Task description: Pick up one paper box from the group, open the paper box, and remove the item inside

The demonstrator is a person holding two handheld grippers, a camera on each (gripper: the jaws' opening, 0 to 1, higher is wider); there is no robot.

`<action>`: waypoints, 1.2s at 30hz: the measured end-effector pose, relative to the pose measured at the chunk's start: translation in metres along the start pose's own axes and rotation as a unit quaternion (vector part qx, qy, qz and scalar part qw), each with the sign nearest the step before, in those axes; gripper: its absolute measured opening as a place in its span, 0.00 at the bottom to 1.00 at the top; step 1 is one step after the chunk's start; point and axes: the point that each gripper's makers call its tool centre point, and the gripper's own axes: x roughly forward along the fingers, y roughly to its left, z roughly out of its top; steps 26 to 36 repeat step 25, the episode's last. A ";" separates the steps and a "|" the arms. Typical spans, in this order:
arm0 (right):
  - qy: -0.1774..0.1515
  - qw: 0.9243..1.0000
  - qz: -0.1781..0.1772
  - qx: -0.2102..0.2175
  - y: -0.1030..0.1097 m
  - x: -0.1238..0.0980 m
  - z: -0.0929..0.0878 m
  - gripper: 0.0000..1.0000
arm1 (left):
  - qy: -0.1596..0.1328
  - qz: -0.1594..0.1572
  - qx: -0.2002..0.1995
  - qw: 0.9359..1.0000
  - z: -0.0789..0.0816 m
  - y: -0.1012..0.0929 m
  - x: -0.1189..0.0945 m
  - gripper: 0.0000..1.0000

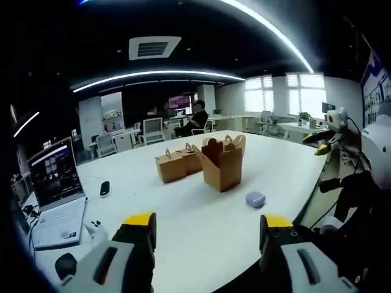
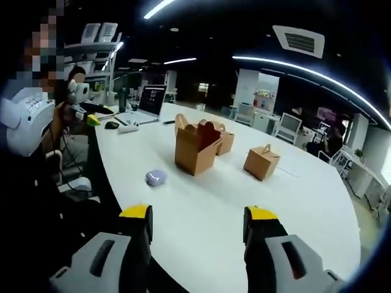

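Several brown paper boxes with handles stand grouped on the white table (image 1: 201, 238). The nearest box (image 1: 221, 165) (image 2: 197, 146) has its top flaps open. Closed boxes (image 1: 171, 166) (image 2: 261, 162) stand beside and behind it. A small bluish-grey item (image 1: 255, 198) (image 2: 156, 177) lies on the table near the open box. My left gripper (image 1: 209, 223) is open above the near table edge, well short of the boxes, with nothing between its yellow-tipped fingers (image 1: 139, 221). My right gripper (image 2: 198, 213) is also open and holds nothing, its fingers (image 2: 261, 213) short of the boxes.
An open laptop (image 1: 58, 183) (image 2: 149, 101), a black mouse (image 1: 104, 188) and small white devices sit at one end of the table. A white device with a yellow-green tip (image 1: 333, 122) (image 2: 76, 91) stands past the table edge. A person (image 1: 195, 119) sits among office chairs behind.
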 end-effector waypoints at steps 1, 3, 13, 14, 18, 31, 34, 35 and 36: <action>0.000 1.000 0.000 0.000 0.000 -0.001 0.001 0.60 | 0.001 0.000 0.000 1.000 0.000 0.000 0.000 0.69; 0.001 1.000 -0.001 -0.002 -0.001 -0.001 0.001 0.60 | 0.003 0.000 0.001 1.000 0.000 0.001 0.001 0.69; 0.007 1.000 0.004 0.012 -0.001 0.008 -0.014 0.60 | 0.018 -0.010 -0.006 1.000 -0.012 -0.001 0.016 0.68; 0.007 1.000 0.005 0.013 -0.001 0.008 -0.014 0.60 | 0.018 -0.013 -0.005 1.000 -0.012 -0.001 0.016 0.68; 0.008 1.000 0.007 0.014 0.001 0.009 -0.015 0.60 | 0.015 -0.020 -0.004 1.000 -0.010 -0.004 0.017 0.68; 0.003 1.000 0.000 0.018 -0.003 0.007 -0.015 0.60 | 0.012 -0.026 -0.004 1.000 -0.011 -0.007 0.021 0.68; 0.003 1.000 0.000 0.018 -0.003 0.007 -0.015 0.60 | 0.012 -0.026 -0.004 1.000 -0.011 -0.007 0.021 0.68; 0.003 1.000 0.000 0.018 -0.003 0.007 -0.015 0.60 | 0.012 -0.026 -0.004 1.000 -0.011 -0.007 0.021 0.68; 0.003 1.000 0.000 0.018 -0.003 0.007 -0.015 0.60 | 0.012 -0.026 -0.004 1.000 -0.011 -0.007 0.021 0.68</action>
